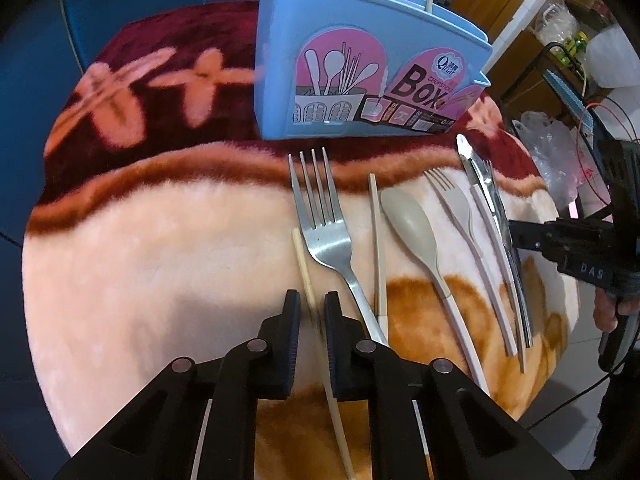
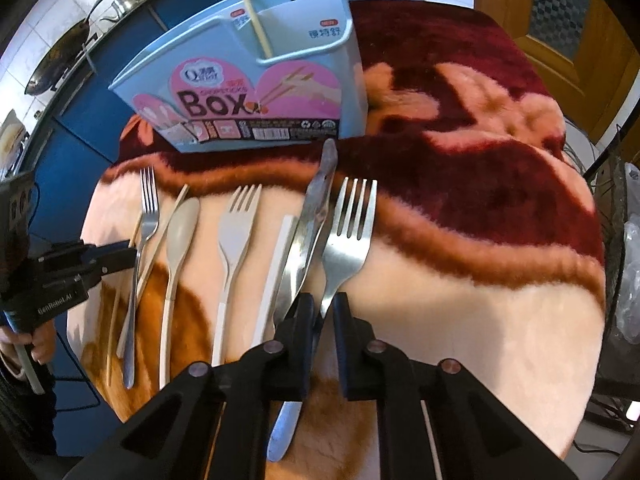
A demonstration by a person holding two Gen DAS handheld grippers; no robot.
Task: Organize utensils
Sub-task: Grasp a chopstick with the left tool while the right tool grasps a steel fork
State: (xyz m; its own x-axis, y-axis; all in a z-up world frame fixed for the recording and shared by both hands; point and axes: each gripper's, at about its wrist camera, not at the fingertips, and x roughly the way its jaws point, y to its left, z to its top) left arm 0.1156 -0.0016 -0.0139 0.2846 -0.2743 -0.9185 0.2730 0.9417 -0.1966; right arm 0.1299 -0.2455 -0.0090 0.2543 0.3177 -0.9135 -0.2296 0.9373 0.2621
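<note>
A pale chopstick (image 1: 304, 264) runs between the pads of my left gripper (image 1: 312, 310), which is shut on it. Beside it lie a steel fork (image 1: 326, 228), a beige chopstick (image 1: 376, 236), a beige spoon (image 1: 410, 222) and a beige fork (image 1: 456, 206). My right gripper (image 2: 323, 312) is shut on the handle of another steel fork (image 2: 348, 232); a steel knife (image 2: 314, 208) lies just left of it, passing under the left finger. The blue utensil box (image 1: 360, 80) (image 2: 260, 100) stands upright behind the row, with one chopstick (image 2: 256, 20) in it.
A plush red and peach blanket (image 2: 480, 280) covers the round table, whose edge falls away on all sides. The other gripper and the hand holding it show at each view's side (image 1: 516, 236) (image 2: 124, 254). Plastic bags and wires (image 1: 552, 148) sit beyond the right edge.
</note>
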